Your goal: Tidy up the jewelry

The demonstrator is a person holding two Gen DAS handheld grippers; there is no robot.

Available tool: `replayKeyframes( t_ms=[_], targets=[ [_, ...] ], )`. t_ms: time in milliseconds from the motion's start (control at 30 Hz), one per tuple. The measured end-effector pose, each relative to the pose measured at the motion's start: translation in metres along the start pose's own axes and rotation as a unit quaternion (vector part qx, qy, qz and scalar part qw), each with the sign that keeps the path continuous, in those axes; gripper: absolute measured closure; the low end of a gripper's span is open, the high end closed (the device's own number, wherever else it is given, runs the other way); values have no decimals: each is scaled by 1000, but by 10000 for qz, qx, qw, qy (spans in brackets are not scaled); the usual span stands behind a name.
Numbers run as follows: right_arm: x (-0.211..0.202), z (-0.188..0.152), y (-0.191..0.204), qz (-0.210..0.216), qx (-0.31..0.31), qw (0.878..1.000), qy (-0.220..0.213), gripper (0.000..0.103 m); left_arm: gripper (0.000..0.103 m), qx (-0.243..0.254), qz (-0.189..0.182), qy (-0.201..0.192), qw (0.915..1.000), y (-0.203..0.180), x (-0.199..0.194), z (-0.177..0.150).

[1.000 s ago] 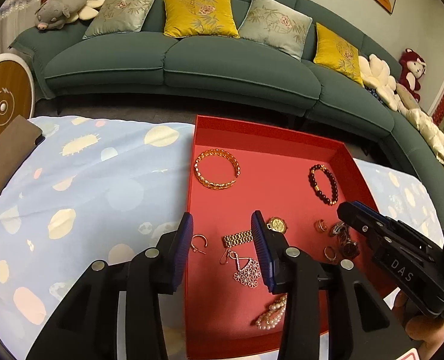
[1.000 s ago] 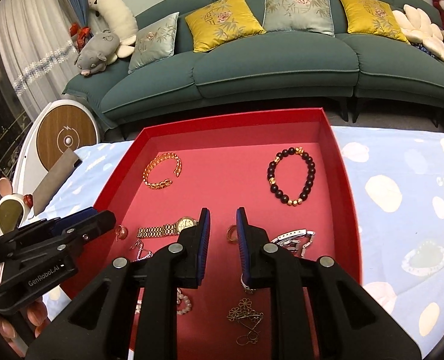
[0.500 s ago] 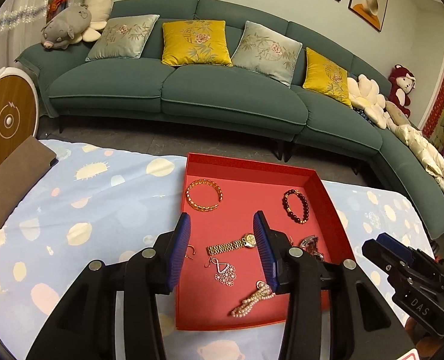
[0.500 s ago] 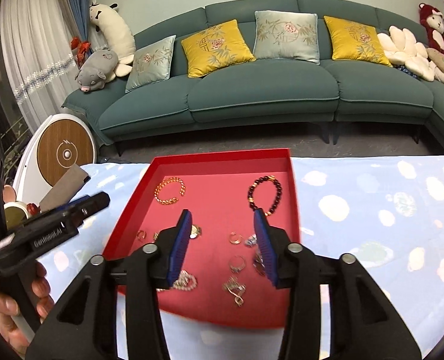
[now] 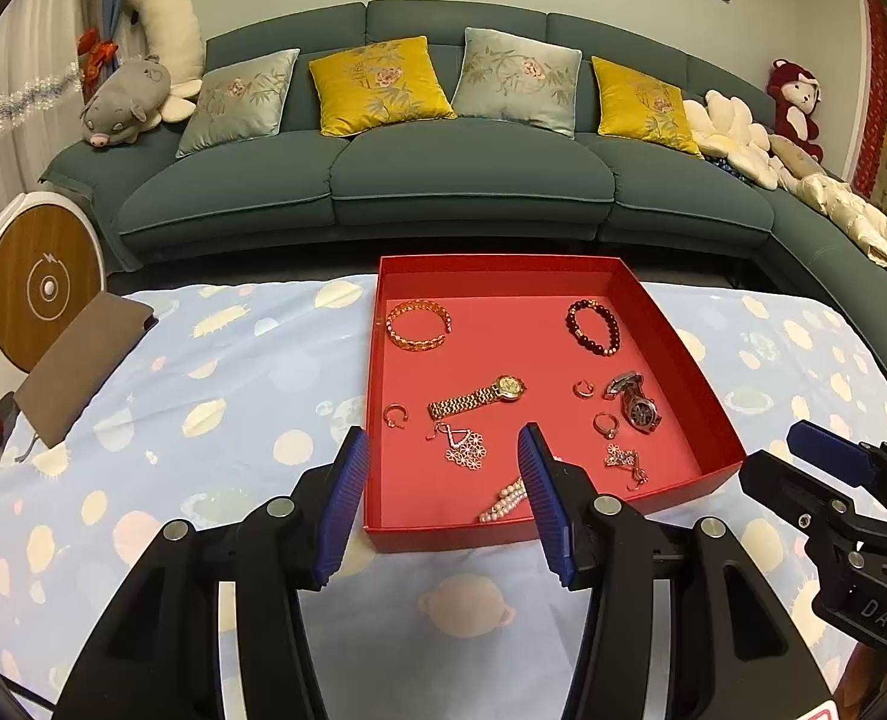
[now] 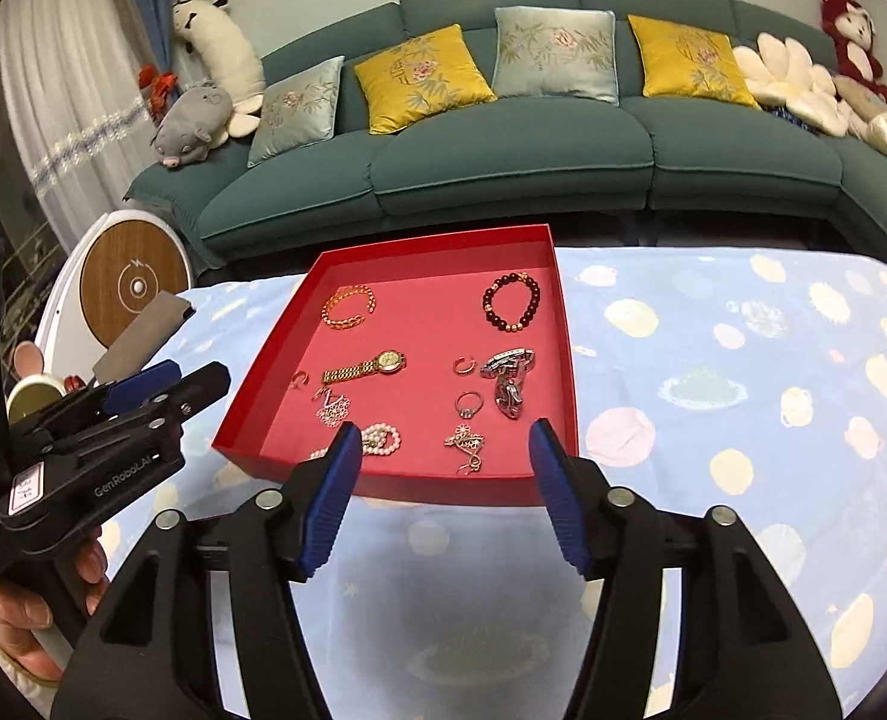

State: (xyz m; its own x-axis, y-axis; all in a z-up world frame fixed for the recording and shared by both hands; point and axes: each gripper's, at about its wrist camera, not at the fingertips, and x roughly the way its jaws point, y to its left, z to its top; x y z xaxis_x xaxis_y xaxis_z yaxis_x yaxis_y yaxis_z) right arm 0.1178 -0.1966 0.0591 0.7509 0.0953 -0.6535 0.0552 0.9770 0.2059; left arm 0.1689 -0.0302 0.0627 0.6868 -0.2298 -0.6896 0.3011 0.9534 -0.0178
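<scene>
A red tray (image 5: 692,360) (image 6: 565,324) sits on the patterned blue tablecloth. It holds a gold bangle (image 5: 418,324), a dark bead bracelet (image 5: 593,327), a gold watch (image 5: 479,397), a silver watch (image 5: 635,402), rings, earrings and a pearl string (image 5: 503,501). My left gripper (image 5: 440,492) is open and empty, held back above the tray's near edge. My right gripper (image 6: 443,486) is open and empty, also back from the tray's near edge. Each gripper shows in the other's view: the right (image 5: 833,474), the left (image 6: 161,384).
A green sofa (image 5: 467,180) with cushions and plush toys runs behind the table. A brown flat pad (image 5: 80,360) lies at the table's left edge, by a round wooden-faced device (image 5: 41,288). The blue cloth (image 6: 743,396) spreads to the right of the tray.
Both grippers have pulled back and up from over the tray. The right gripper's jaws have opened from nearly shut to wide. Nothing was picked up.
</scene>
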Motion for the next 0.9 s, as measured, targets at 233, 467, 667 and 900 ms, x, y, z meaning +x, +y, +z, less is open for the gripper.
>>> replayKeyframes(
  t_ms=[233,467,667,900],
  targets=[
    [8,-2,5,-34,-10,9999,121,47,53,-55,101,152,9998,4,3,-7],
    [25,-8,15,-180,-165,9993,279,32,42,-180,262,324,9990,15,9,-14],
    [31,-13,25,-405,-316,9984,229,15,35,-223,318,280,9989,14,7,-13],
    [23,-13,24,-534,-251,9982,96,12,35,-412,436,263,9979,10,3,-13]
  ],
)
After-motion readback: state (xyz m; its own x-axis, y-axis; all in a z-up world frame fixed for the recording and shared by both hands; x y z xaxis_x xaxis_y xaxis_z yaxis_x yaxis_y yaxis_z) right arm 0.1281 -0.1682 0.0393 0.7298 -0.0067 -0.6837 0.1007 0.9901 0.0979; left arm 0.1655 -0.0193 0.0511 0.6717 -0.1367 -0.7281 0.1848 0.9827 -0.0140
